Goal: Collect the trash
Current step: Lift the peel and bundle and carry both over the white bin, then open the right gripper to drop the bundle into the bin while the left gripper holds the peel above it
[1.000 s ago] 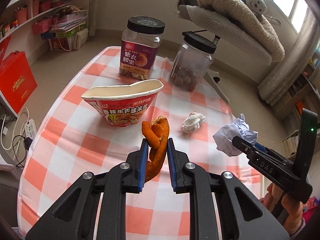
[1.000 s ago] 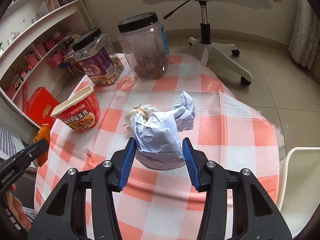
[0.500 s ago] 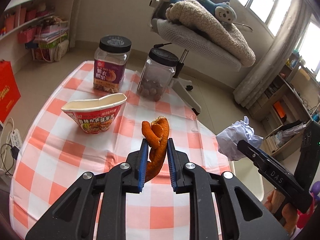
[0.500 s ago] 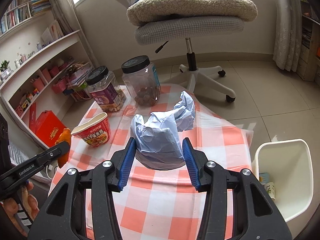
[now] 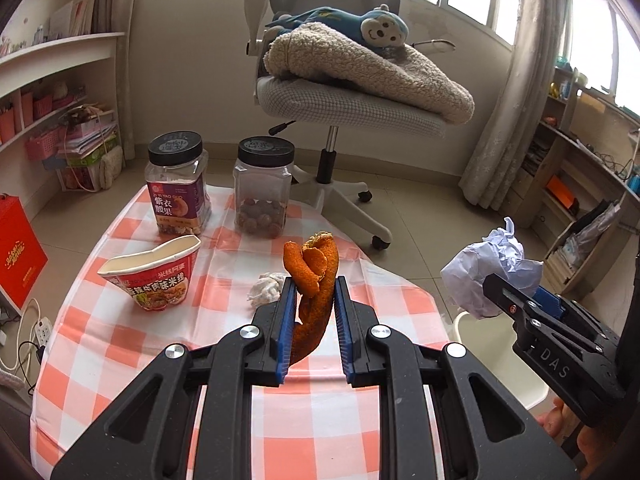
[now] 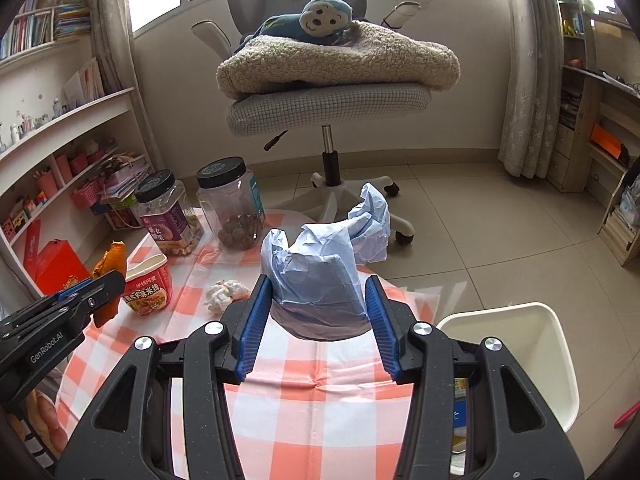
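My left gripper (image 5: 314, 292) is shut on a curled orange peel (image 5: 314, 280) and holds it high above the checked table (image 5: 120, 344). My right gripper (image 6: 316, 292) is shut on a crumpled ball of pale blue paper (image 6: 320, 280), also raised; the ball also shows in the left wrist view (image 5: 488, 272). A small white tissue wad (image 5: 266, 289) lies on the table, and a dented red instant noodle cup (image 5: 154, 274) stands to its left. A white trash bin (image 6: 516, 356) stands on the floor at the table's right edge.
Two black-lidded plastic jars (image 5: 178, 188) (image 5: 264, 186) stand at the table's far end. Behind them is an office chair (image 5: 340, 100) with a blanket and a plush monkey. Shelves line the left wall, and a red bag (image 5: 20, 256) sits on the floor.
Both grippers have risen well above the table with their loads and tilted up, so the chair and windows show. The bin has come into view at the right.
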`<state>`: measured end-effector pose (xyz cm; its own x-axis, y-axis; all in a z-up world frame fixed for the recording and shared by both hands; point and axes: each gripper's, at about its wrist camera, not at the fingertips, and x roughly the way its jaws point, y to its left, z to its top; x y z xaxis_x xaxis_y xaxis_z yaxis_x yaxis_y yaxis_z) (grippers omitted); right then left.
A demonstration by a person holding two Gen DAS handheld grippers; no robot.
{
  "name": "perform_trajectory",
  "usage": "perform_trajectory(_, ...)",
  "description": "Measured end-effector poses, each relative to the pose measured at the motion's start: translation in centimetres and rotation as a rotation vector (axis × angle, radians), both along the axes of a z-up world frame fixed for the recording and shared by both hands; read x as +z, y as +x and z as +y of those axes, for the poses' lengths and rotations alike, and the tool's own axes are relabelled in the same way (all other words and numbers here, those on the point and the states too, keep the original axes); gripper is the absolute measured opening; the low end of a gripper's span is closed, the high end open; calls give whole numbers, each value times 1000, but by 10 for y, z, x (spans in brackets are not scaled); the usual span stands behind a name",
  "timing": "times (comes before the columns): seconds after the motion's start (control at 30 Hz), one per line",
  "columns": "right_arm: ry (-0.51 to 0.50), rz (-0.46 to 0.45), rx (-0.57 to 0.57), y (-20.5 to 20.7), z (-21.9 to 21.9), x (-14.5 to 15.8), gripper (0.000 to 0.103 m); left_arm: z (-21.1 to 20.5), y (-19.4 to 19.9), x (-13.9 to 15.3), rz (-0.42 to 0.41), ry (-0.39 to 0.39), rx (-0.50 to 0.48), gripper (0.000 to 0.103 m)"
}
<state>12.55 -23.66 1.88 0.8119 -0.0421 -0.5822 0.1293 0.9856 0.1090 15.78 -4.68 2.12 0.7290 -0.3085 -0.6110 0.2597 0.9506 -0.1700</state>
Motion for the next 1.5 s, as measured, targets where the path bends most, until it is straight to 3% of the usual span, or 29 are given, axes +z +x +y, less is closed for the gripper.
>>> perform_trajectory(0.57,-21,-2,-136,-26,-63,1,45,-68,-12,-1,-6,-10,-113,19)
perform_trajectory(0.97,-11,84,-320,-44,-135,-12,47,-120,-20,-7,27,-30,-213,19)
perform_trajectory(1.07,-4,95,-393,-52,-155,-11,51,-138,-22,-9,38,-35,-251,19)
perform_trajectory(1.17,12,75,-467,-63,-175,-7,69,-157,-25,-12,70,-56,-300,19)
perform_trajectory(1.3,22,38,-527,-77,-193,1,78,-188,-34,-17,81,-32,-356,20)
perform_trajectory(1.5,41,-2,-591,-92,-213,8,84,-226,-43,-27,134,-48,-411,20)
